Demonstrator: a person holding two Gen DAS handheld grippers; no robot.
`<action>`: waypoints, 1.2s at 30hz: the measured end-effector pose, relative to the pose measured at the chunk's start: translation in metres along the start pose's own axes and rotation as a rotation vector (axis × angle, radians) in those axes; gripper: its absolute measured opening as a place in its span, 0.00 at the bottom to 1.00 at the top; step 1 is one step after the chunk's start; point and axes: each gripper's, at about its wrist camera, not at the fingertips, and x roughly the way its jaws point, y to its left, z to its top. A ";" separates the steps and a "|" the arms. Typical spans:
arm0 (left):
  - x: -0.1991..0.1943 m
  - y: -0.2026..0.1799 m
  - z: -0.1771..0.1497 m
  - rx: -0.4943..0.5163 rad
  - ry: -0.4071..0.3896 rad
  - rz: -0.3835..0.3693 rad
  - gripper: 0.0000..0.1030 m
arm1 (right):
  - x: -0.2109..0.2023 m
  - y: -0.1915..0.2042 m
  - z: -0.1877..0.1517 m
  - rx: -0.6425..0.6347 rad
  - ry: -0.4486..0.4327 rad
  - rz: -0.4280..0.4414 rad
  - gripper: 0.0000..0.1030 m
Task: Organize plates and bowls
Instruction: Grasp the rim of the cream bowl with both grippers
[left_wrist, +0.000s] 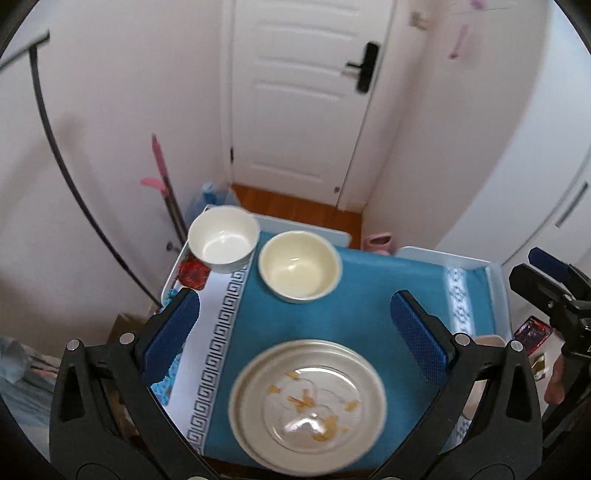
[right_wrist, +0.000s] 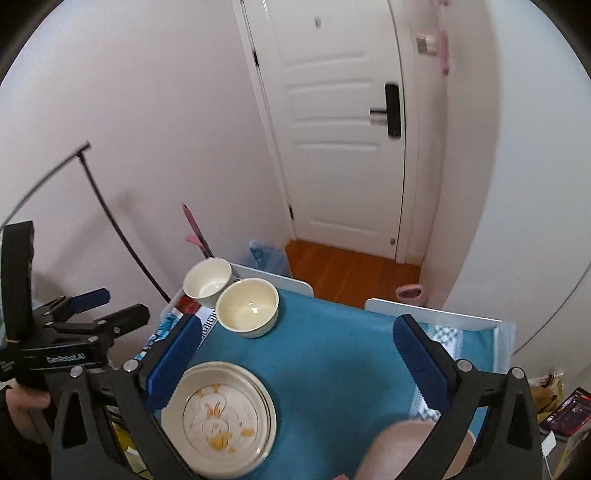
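A small table (left_wrist: 469, 264) under a blue cloth (left_wrist: 351, 295) stood before a white door (left_wrist: 295, 92). Both the left gripper (left_wrist: 295, 328) and the right gripper (right_wrist: 295, 354) hung wide open and empty above it, with the stacked plates (left_wrist: 308, 406) below the left jaws and two bowls (left_wrist: 300, 266) beyond them. The far bowl (left_wrist: 222, 238) overhung the table's edge, so a careless nudge could have tipped it off.

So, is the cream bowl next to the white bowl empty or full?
Empty. The cream bowl stands upright on the blue cloth, and both views show its bare, shiny bottom.

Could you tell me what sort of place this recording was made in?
Probably a home, in a narrow hallway or entry: a white panelled door with a black lever handle, wood flooring, and a small table under a blue cloth holding bowls and a plate.
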 end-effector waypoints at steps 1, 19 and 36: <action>0.016 0.012 0.005 -0.010 0.028 0.003 1.00 | 0.017 0.004 0.005 0.007 0.025 0.001 1.00; 0.206 0.063 0.005 -0.049 0.390 -0.146 0.67 | 0.234 0.016 -0.011 0.178 0.417 0.006 0.62; 0.233 0.046 -0.004 -0.014 0.432 -0.185 0.19 | 0.276 0.014 -0.024 0.241 0.465 0.089 0.16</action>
